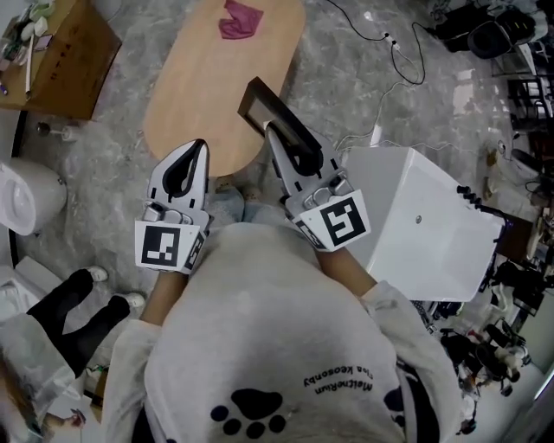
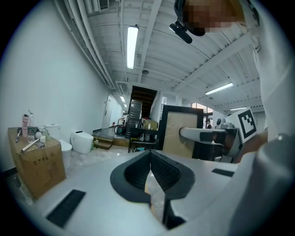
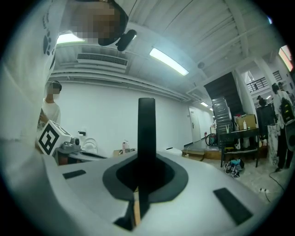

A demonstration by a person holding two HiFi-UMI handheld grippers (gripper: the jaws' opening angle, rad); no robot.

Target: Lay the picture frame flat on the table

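A cardboard box (image 1: 65, 52) topped with small bottles stands far left on the grey stone floor (image 1: 346, 78), the left gripper (image 1: 199, 149) hangs shut and empty by the near rim of the oval wooden table (image 1: 208, 95), which has a pink cloth (image 1: 241, 19) at its far end, and the right gripper (image 1: 275, 138) clamps the picture frame (image 1: 256, 99) on edge above that rim, with a white cabinet (image 1: 424, 216) close on the right.

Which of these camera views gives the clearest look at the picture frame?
The left gripper view. It shows the picture frame almost face-on, with a dark border around a tan panel. The head view sees it from above, tilted and partly covered. The right gripper view shows only its thin dark edge.
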